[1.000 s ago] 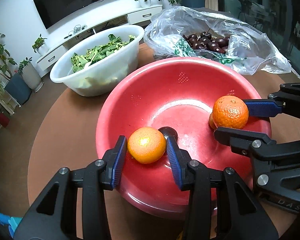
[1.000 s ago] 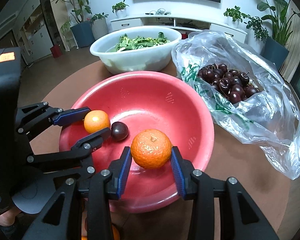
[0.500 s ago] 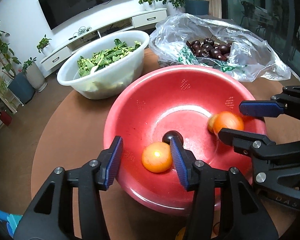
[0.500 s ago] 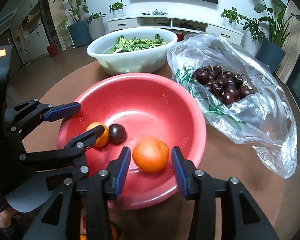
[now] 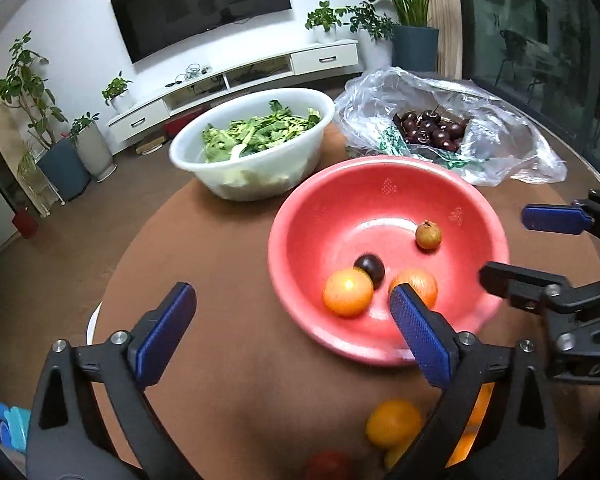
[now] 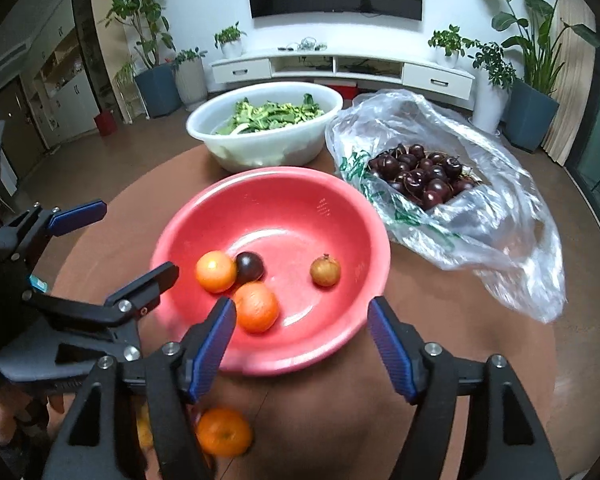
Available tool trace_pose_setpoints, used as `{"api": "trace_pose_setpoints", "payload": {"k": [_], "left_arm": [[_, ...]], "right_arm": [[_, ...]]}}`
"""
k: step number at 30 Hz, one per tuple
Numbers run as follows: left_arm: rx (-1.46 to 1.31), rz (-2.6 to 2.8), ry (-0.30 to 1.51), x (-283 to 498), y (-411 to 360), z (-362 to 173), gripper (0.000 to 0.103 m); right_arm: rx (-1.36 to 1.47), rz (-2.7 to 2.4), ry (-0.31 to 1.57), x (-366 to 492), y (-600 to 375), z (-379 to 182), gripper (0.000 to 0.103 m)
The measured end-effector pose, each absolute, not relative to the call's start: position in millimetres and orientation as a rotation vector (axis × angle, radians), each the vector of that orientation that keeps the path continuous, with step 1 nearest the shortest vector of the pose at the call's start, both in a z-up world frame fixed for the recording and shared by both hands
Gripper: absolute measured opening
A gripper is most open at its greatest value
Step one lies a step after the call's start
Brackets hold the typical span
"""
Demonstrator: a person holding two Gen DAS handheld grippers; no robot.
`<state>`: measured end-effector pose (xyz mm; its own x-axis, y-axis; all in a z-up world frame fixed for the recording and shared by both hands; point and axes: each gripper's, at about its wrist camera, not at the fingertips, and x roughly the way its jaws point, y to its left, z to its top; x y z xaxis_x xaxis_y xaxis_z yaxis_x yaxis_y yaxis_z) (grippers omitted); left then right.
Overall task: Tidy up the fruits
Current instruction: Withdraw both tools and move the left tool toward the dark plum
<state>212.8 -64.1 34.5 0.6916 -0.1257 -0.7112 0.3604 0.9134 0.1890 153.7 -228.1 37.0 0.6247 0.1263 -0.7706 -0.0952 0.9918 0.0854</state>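
So both grippers were hanging over the near edge of the round brown desk (image 6: 480, 340), pointed down at the red bowl (image 6: 332, 332). The left gripper (image 5: 292, 324) had its jaws spreading really wide with nothing between them, just bare desk and the bowl's rim. The right gripper (image 6: 302, 344) had its jaws opening too, also empty, sitting over the bowl's near rim.

Inside the bowl there were 4 fruits. In the right wrist view, 1 orange (image 6: 257, 307) sat at about 7 o'clock near the right gripper's left pad, a second orange (image 6: 215, 271) at 9 o'clock, and a dark plum (image 6: 250, 267) was touching both of them. A small tan fruit (image 6: 325, 270) sat apart at about 3 o'clock.

More oranges were outside the bowl on the near side of the desk, 1 loose orange (image 6: 224, 432) at 6 o'clock below the right gripper.

Past the bowl at 12 o'clock was a white bowl (image 6: 236, 140) of greens, and at 2 o'clock a clear plastic bag (image 6: 500, 216) lay open with a pile of dark cherries (image 6: 424, 178) in it.
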Motion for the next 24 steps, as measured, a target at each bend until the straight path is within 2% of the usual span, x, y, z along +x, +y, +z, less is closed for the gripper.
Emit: {"api": "trace_pose_setpoints", "payload": {"k": [7,16,24], "left_arm": [[0.248,-0.306,0.792,148,-20,32,0.099],[0.258,-0.332,0.901,55,13,-14,0.099],[0.288,-0.387,0.888,22,9,-25,0.099]], "right_arm": [[0.097,0.161,0.852,81,-222,33,0.079],[0.12,0.218,0.893,14,-191,0,0.079],[0.097,0.235,0.926,6,-176,-12,0.066]]}}
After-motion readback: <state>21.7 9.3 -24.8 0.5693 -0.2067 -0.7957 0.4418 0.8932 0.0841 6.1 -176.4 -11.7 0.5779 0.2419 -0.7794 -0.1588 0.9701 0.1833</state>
